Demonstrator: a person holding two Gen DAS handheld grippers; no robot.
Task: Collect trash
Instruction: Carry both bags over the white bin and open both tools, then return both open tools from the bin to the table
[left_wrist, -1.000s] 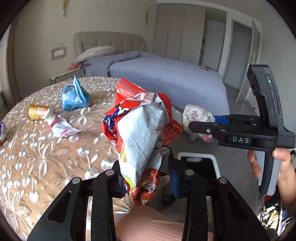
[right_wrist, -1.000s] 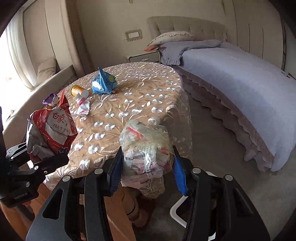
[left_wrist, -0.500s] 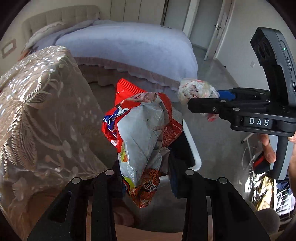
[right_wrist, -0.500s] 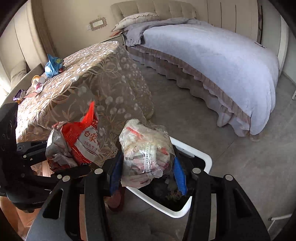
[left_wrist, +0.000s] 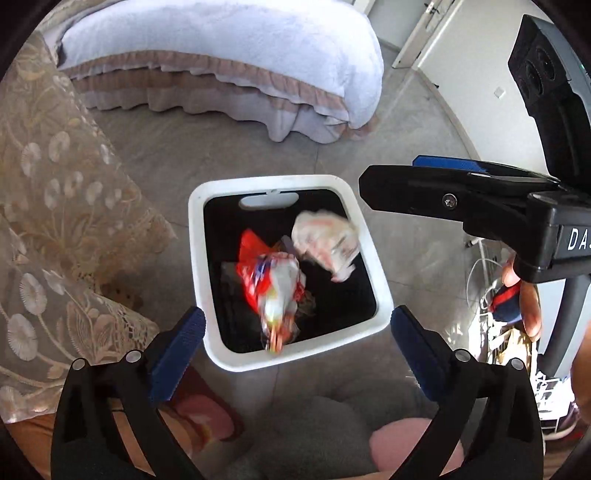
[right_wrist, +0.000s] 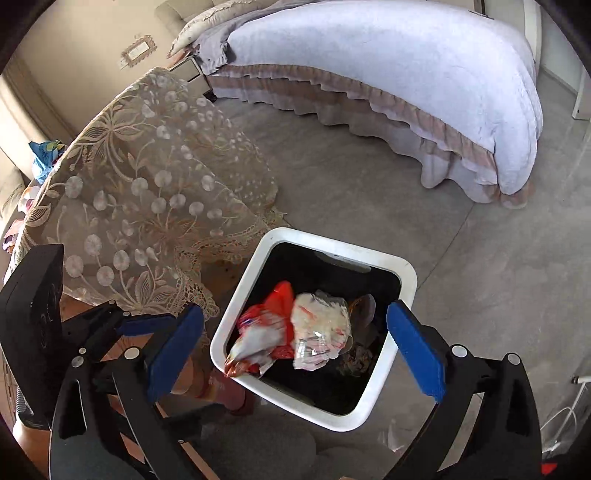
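Note:
A white bin with a black liner stands on the floor below both grippers; it also shows in the right wrist view. A red and white snack bag and a clear plastic wad are blurred, falling into it. Both show in the right wrist view, the bag and the wad. My left gripper is open and empty above the bin. My right gripper is open and empty too, and shows side-on in the left wrist view.
A table with a lace cloth stands left of the bin, with a blue wrapper at its far edge. A bed with a lilac cover lies beyond. Grey floor surrounds the bin. Cables and clutter lie at the right.
Both grippers swung from the table to above the bin and opened. The snack bag and the plastic wad left the jaws and are dropping into the bin.

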